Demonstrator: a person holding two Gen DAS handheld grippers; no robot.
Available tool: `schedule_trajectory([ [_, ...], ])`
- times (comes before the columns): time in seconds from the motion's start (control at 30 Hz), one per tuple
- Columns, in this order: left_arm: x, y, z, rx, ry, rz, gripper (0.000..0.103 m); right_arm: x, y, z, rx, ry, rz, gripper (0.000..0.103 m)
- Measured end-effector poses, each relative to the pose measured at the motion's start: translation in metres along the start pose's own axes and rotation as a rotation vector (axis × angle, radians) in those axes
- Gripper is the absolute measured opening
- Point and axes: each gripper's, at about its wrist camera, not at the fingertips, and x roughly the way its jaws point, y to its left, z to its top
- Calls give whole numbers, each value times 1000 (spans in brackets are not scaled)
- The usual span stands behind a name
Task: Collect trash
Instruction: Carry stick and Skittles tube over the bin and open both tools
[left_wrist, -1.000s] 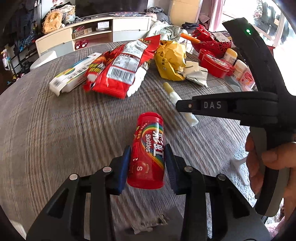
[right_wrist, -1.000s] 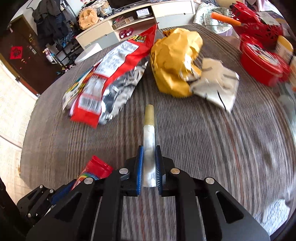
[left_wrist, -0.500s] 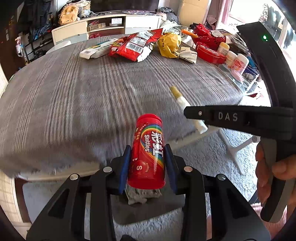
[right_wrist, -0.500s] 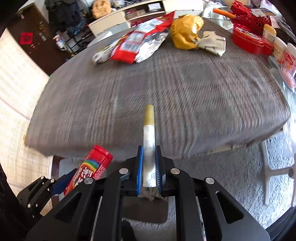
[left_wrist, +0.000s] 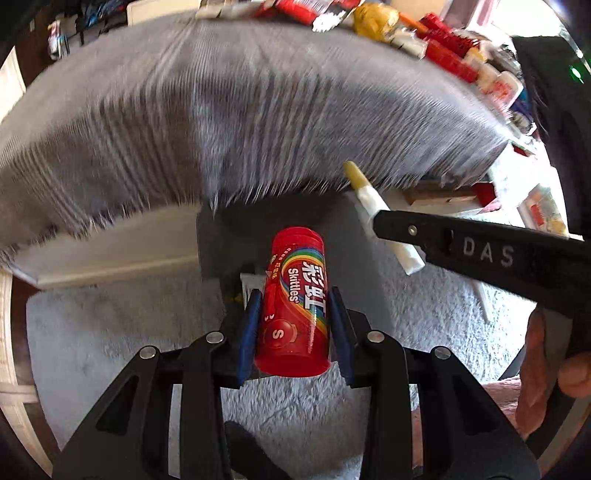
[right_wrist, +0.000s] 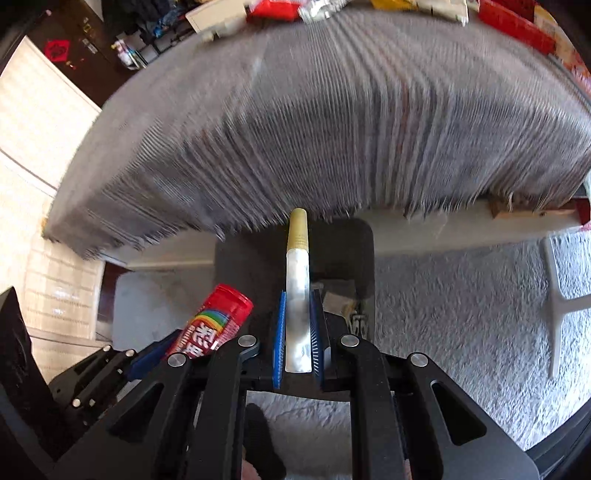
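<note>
Both grippers have come off the table since the earlier frames and now point steeply down past its fringed edge.

Left wrist view: the left gripper (left_wrist: 293, 325) is clamped on the red Skittles tube (left_wrist: 295, 302), blue pads pressed against both sides, the tube upright between them with its cap pointing away from the camera. Below it sits a dark grey bin (left_wrist: 295, 229), its near rim hidden behind the tube (contents are only partly legible: pale scraps). At right, the right gripper (left_wrist: 391, 230) crosses the frame, pinching a white tube with a yellow cap (left_wrist: 373, 205); a hand (left_wrist: 546, 373) on its grip is cut off at the edge. Motion blur smears the grey tablecloth (left_wrist: 258, 110).

Right wrist view: the right gripper's blue pads (right_wrist: 280, 339) are closed tight on the white tube, cap forward, over the bin. The Skittles tube appears lower left, its lower half hidden by the black linkage. Wrappers (right_wrist: 280, 7) along the table's far edge are cropped.
</note>
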Motion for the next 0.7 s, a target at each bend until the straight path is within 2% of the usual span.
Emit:
schedule_trajectory([
  [0.1,15,8,-3,-19,36,0,34,16,0,-3,-16,8,-35,14],
  [0.27,33,12,-4,-35,76,-27,34,30,4,-4,-30,24,-25,15],
  [0.4,37,15,-2,-47,77,-42,34,34,5,-3,-25,29,-10,17],
  [0.47,37,17,-1,-56,74,-40,38,33,3,0,-18,29,-15,17],
  [0.5,35,20,0,-59,71,-38,46,32,1,1,-9,28,-15,18],
  [0.53,34,21,1,-62,65,-35,56,30,-1,2,-3,26,-14,22],
  [0.6,29,24,2,-70,48,-30,62,26,-3,4,5,12,-10,45],
  [0.7,20,27,4,-81,30,-24,65,18,-7,6,15,-5,-7,46],
])
